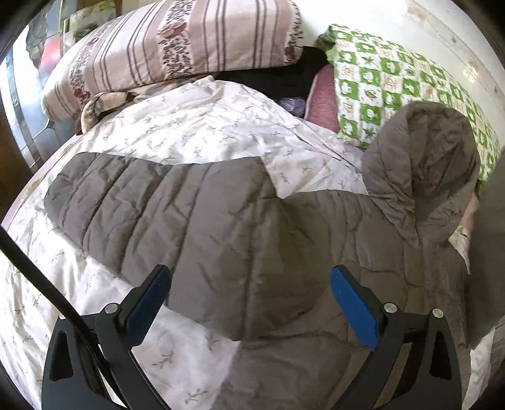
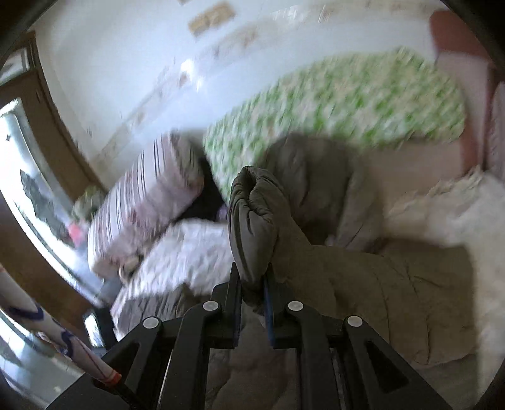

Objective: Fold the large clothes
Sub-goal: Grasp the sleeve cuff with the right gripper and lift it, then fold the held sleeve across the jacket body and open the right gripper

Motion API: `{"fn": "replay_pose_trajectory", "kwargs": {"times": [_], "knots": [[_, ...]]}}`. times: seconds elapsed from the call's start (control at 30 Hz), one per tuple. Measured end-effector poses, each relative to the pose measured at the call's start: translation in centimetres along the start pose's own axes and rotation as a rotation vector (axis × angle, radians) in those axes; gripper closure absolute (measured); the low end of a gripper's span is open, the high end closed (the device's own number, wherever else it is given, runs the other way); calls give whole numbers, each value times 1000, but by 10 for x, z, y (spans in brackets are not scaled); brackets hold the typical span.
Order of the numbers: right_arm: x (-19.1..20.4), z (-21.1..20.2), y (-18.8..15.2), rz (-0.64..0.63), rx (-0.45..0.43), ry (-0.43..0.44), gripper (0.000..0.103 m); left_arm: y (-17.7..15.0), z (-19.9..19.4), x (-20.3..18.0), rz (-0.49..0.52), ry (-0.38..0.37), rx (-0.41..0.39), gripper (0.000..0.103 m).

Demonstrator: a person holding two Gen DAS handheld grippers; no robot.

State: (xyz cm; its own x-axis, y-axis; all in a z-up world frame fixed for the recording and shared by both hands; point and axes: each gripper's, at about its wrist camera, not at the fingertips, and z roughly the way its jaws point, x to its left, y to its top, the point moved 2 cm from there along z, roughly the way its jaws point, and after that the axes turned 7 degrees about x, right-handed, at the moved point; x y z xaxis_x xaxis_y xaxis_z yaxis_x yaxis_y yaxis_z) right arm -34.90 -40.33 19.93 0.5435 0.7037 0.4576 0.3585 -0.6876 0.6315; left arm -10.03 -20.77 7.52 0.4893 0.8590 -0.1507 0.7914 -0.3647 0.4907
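— Bedroom, is it? What's underneath everything?

— Yes: a bed (image 1: 195, 132) under a white leaf-print cover, white wall (image 1: 394, 28) at the far side.

— And the garment?

— One grey-brown quilted hooded coat (image 1: 240, 220) spread across the bed, hood at the right, one sleeve stretched left.

— How are the fingers?

— The left gripper (image 1: 249, 302) hovers spread wide above the coat. The right gripper (image 2: 252, 284) is clamped on a bunched fold of it.

— Bedding?

— Two: a striped roll (image 1: 176, 41) far left, a green-checked one (image 1: 394, 82) far right.
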Motion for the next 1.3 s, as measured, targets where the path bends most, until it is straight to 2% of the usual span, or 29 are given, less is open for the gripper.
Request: {"fn": "replay_pose_trajectory", "kwargs": {"times": [0.2, 0.3, 0.37, 0.4, 0.43, 0.47, 0.57, 0.63, 0.73, 0.8, 0.9, 0.93, 1.0, 1.07, 1.17, 1.3], "knots": [[7, 108, -55, -13, 196, -25, 90, -1, 6, 5, -6, -28, 21, 3], [6, 137, -77, -15, 247, -36, 90, -2, 7, 0, 1, -57, 26, 3], [5, 145, -87, -22, 272, -45, 83, -3, 7, -5, 12, -65, 25, 3], [5, 149, -91, -25, 293, -35, 77, -4, 7, -7, 19, -67, 23, 3], [5, 151, -94, -21, 316, -6, 62, -4, 7, -10, 26, -71, 21, 3], [3, 151, -97, -12, 333, 29, 54, -5, 7, -14, 35, -75, 19, 3], [2, 131, -101, -24, 325, 76, 53, -6, 8, -19, 46, -82, 15, 3], [-4, 107, -99, -34, 283, 97, 53, -7, 11, -25, 54, -90, 18, 3], [-34, 68, -85, -30, 179, 7, 53, -12, 16, -38, 88, -84, 27, 3], [-75, 46, -73, 19, 115, -119, 53, -17, 21, -51, 129, -75, 35, 3], [-136, 24, -62, 110, 74, -311, 53, -26, 28, -68, 176, -63, 46, 3], [-151, 19, -60, 134, 63, -346, 53, -29, 31, -74, 192, -57, 53, 3], [-186, 16, -60, 177, 85, -448, 53, -34, 38, -81, 214, -28, 65, 3], [-212, 21, -65, 206, 130, -480, 53, -38, 45, -87, 231, -15, 82, 3], [-240, 43, -80, 242, 218, -451, 53, -43, 56, -91, 256, 21, 113, 2], [-235, 50, -82, 165, 240, -497, 49, -48, 63, -93, 291, 54, 131, 2]]}}
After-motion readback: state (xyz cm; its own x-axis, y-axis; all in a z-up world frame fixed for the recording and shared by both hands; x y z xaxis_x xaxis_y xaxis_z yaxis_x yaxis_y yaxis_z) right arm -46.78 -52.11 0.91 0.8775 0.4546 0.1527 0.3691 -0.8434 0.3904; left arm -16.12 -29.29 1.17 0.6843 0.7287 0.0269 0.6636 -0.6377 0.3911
